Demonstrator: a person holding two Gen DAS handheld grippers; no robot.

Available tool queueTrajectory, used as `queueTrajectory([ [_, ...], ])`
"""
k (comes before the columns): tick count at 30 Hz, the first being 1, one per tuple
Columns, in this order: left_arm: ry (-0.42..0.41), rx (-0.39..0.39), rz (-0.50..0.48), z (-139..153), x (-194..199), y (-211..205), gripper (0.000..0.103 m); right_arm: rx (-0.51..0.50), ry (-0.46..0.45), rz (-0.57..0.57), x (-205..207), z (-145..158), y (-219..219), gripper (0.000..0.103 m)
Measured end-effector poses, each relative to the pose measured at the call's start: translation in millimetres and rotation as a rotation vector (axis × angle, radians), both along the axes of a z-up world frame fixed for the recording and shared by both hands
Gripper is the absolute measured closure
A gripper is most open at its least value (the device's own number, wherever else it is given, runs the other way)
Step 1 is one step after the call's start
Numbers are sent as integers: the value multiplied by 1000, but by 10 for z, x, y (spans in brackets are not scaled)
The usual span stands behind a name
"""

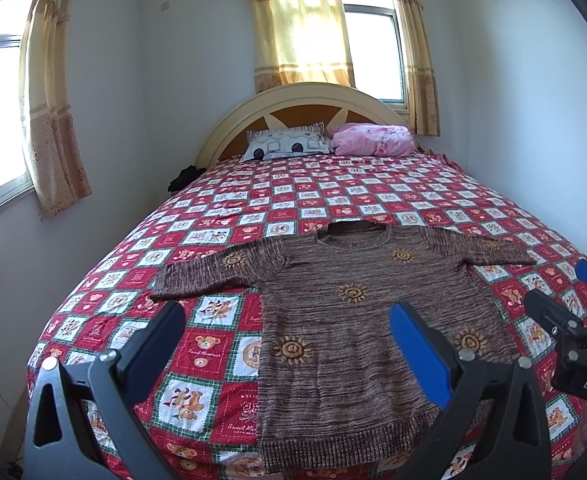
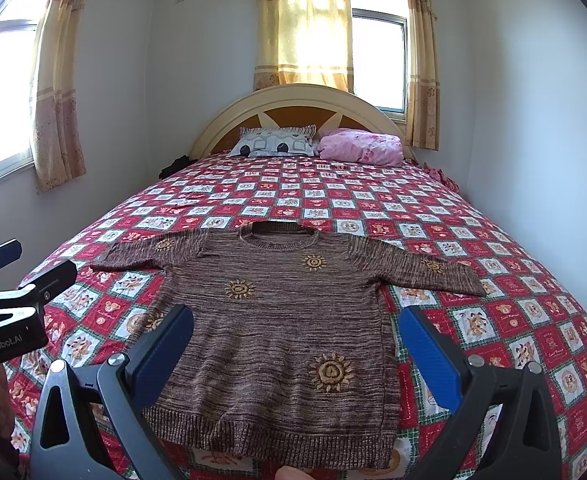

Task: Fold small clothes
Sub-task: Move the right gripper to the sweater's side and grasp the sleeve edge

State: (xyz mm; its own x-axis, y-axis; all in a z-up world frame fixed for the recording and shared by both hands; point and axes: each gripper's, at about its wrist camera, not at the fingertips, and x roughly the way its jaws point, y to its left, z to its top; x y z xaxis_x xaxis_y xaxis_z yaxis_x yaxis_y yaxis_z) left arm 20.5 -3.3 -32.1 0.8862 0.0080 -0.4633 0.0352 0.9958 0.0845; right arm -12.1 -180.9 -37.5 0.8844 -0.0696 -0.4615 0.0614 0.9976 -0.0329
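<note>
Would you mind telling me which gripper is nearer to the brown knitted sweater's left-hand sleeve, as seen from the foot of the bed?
Left. The left gripper hovers open just short of that sleeve; the right gripper hovers open over the sweater's body, farther away.

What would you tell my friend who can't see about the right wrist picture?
A brown knitted sweater with orange sun patterns lies flat, sleeves spread, on a bed with a red and white checkered teddy-bear bedspread. The open right hand-held gripper hovers over its hem, gripping nothing. A grey patterned pillow and pink bundled blanket sit by the headboard.
</note>
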Motion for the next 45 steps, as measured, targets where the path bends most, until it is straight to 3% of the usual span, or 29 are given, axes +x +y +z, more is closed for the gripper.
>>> queueTrajectory([
  [10, 79, 46, -50, -343, 341, -144, 0, 7, 91, -60, 336, -279, -290, 1],
  [19, 178, 107, -60, -716, 872, -236, 0, -25, 203, -149, 851, -667, -765, 1],
  [26, 197, 146, -69, -821, 1308, -335, 0, -35, 251, -169, 1260, -802, -1196, 1],
  [31, 184, 162, -47, -902, 1648, -316, 0, -2, 259, -208, 1513, -858, -1620, 1],
  [36, 223, 161, -6, -1095, 2005, -235, 0, 61, 258, -266, 1763, -925, -2109, 1],
  [45, 294, 86, 15, -1359, 2366, -124, 0, 216, 273, -386, 2047, -1090, -2998, 2],
])
